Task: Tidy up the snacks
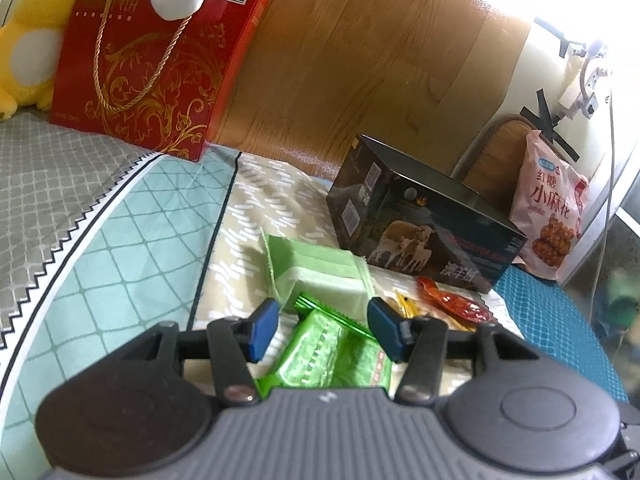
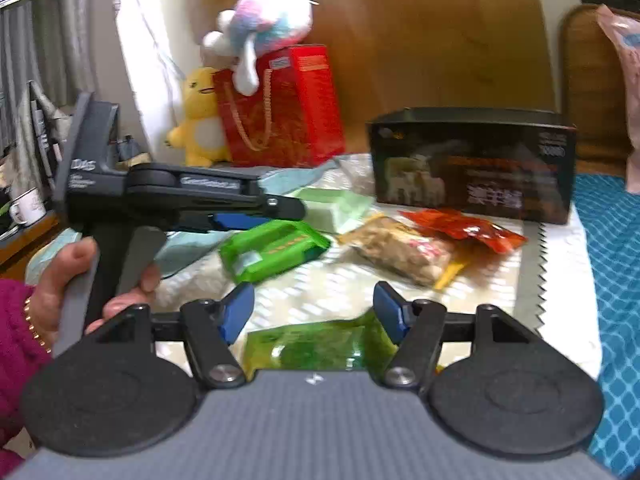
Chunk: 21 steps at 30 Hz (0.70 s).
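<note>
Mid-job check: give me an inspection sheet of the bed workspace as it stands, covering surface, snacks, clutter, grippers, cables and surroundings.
Surface: patterned bedspread, wrinkled, snacks lying loose on it.
Job's things: bright green packet between the left gripper's pads; pale green pack just beyond it; red packet and tan snack bag in front of the dark box, which is open on top; another green packet under the right gripper; pink snack bag on the chair.
Clutter: red gift box, yellow plush, white plush.
Grippers: left gripper open; right gripper open; neither pressing a packet.
Cables: white cable hanging by the wall.
Surroundings: wooden headboard, wooden chair.
</note>
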Available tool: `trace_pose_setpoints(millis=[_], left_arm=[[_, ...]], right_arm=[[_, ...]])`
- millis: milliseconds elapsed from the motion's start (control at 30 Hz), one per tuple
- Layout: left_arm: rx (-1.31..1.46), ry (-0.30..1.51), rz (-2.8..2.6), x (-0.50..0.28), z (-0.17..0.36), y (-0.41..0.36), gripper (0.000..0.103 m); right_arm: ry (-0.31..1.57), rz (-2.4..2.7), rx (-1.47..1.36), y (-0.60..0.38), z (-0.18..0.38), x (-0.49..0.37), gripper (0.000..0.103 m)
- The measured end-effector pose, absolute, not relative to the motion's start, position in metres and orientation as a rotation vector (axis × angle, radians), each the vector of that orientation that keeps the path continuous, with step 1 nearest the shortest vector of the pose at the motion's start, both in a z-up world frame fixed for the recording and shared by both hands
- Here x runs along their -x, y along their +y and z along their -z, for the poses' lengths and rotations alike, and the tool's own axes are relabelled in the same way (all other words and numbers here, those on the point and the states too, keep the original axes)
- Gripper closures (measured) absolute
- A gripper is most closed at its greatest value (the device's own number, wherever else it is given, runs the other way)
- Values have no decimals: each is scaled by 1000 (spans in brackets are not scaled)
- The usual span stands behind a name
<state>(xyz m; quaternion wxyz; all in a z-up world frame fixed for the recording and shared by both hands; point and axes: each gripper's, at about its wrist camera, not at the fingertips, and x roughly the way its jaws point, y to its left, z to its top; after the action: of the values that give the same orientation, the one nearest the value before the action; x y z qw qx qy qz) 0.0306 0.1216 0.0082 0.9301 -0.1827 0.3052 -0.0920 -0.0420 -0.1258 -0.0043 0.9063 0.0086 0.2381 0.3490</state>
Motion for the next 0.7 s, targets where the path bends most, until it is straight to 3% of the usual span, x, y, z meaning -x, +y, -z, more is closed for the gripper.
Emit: trace_pose_setpoints(millis=[700], left_arm=[[299,604,177,-29,-10,114,49]], right_arm=[[464,-779,-22,-127,3,49,29]])
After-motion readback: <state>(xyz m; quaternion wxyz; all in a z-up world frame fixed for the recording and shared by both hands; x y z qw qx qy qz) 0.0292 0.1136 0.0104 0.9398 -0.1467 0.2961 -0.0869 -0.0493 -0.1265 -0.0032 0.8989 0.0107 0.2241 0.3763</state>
